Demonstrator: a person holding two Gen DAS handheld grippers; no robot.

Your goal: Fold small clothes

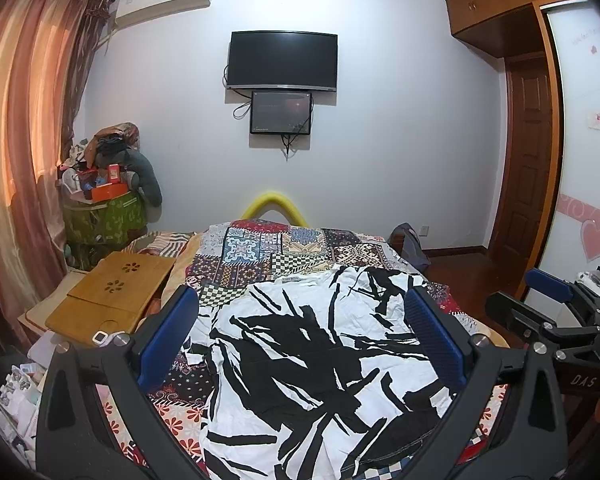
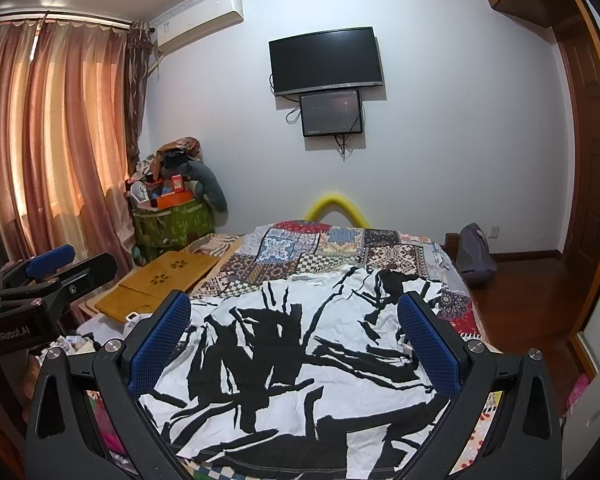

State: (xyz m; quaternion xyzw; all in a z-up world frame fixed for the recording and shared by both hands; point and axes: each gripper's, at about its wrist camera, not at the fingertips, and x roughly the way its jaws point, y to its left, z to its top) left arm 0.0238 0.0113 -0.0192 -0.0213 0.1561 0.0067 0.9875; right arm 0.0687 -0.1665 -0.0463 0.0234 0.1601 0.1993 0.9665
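While both grippers hang above it with fingers spread wide, a white garment (image 1: 324, 360) with jagged black brush-like streaks lies spread on a bed.

Its thin cloth is creased and rumpled, a neck label at the far edge, a stitched hem nearest the cameras. Beneath it is a patchwork bedspread (image 1: 276, 248) of checks, tiles and florals. Left gripper (image 1: 302, 312) and right gripper (image 2: 294, 316) have black frames and ribbed blue pads, grasping nothing. A slotted bamboo lap tray (image 1: 112, 296) sits left of the bedspread.
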